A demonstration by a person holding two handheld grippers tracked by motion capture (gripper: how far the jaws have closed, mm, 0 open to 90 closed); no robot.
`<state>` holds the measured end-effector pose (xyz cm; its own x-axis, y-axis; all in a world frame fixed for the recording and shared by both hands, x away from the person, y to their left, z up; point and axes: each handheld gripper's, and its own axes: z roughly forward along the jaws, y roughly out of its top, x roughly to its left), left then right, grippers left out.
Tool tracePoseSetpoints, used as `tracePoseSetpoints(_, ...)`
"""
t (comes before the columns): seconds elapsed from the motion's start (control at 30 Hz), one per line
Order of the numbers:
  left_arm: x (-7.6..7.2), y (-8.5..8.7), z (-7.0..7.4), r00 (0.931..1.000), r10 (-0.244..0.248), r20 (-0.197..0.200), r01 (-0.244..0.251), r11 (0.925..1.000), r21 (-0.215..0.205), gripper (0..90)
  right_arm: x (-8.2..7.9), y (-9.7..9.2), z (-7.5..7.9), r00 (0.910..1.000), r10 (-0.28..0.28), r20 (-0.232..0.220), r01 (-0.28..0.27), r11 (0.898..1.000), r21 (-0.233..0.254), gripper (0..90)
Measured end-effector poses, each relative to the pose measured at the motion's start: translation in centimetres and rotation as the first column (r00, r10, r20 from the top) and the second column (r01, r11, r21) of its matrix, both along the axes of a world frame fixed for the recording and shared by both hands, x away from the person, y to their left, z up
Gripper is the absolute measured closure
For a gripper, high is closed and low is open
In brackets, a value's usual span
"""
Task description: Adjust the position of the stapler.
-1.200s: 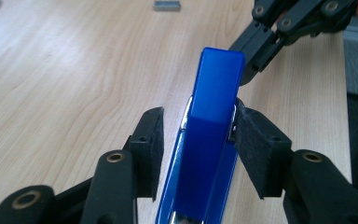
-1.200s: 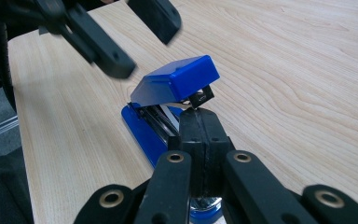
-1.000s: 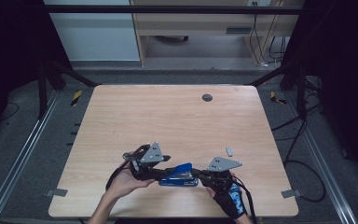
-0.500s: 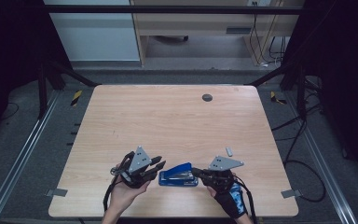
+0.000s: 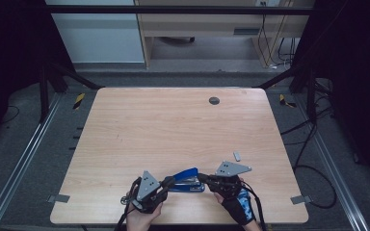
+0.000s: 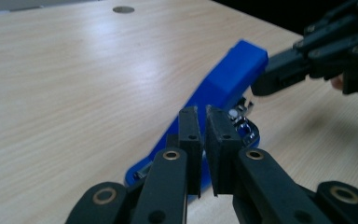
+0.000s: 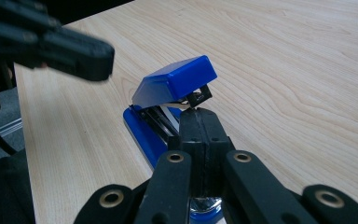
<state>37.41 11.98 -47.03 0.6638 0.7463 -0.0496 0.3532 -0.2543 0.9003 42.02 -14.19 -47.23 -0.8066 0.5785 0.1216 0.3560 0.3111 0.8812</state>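
A blue stapler [image 5: 187,179] lies near the table's front edge with its lid raised [image 7: 177,81]. My left gripper [image 5: 167,183] sits at the stapler's left end, low over the wood. In the left gripper view its jaws [image 6: 204,128] have just been closing; they stand almost shut with a thin slit and nothing between them. My right gripper [image 5: 203,178] comes in from the stapler's right end. Its jaws [image 7: 199,119] are pressed together over the blue base, the tip just under the raised lid's front.
A small grey metal piece [image 5: 237,156] lies on the wooden table [image 5: 173,125], beyond the right hand. A dark round grommet [image 5: 214,100] sits near the far edge. Metal frame rails and cables run along both sides of the table.
My left gripper has drawn back toward the front edge and sunk lower, off the stapler's top, and its jaws have closed. The right gripper has stayed put.
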Motion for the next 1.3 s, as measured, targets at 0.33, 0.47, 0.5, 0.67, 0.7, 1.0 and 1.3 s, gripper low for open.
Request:
tracePoseSetpoints(0.33,-0.8,-3.5,-2.6,0.9995,0.029,-0.010,-0.029,0.9993,-0.021,87.8,0.0,0.0,0.0,1.0000,-0.001,0.001,0.001,1.000,0.002,90.0)
tracePoseSetpoints(0.47,-0.8,-4.7,-3.5,0.9984,0.055,-0.012,-0.055,0.9978,-0.036,89.4,0.0,0.0,0.0,1.0000,-0.002,-0.001,0.002,1.000,0.001,90.0)
tracePoseSetpoints(0.5,-0.8,-4.9,-3.6,0.9978,0.066,-0.010,-0.066,0.9972,-0.034,89.7,0.0,0.0,0.0,1.0000,-0.002,-0.002,0.002,1.000,0.002,90.0)
tracePoseSetpoints(0.67,-0.6,-5.7,-4.2,0.9947,0.101,-0.020,-0.102,0.9942,-0.035,89.8,0.0,0.0,-0.1,1.0000,0.002,-0.003,-0.002,1.000,0.001,90.0)
tracePoseSetpoints(0.7,-0.6,-5.8,-4.4,0.9948,0.100,-0.020,-0.101,0.9943,-0.035,89.8,0.1,0.0,-0.1,1.0000,0.002,-0.003,-0.002,1.000,0.001,90.0)
tracePoseSetpoints(1.0,-0.6,-6.7,-4.7,0.9939,0.108,-0.022,-0.109,0.9935,-0.035,89.8,0.1,0.1,-0.1,1.0000,0.003,-0.004,-0.003,1.000,0.003,90.0)
tracePoseSetpoints(1.3,-0.6,-7.5,-4.9,0.9869,0.159,-0.030,-0.160,0.9868,-0.027,89.9,0.1,0.1,-0.1,1.0000,0.002,-0.005,-0.002,1.000,0.004,90.0)
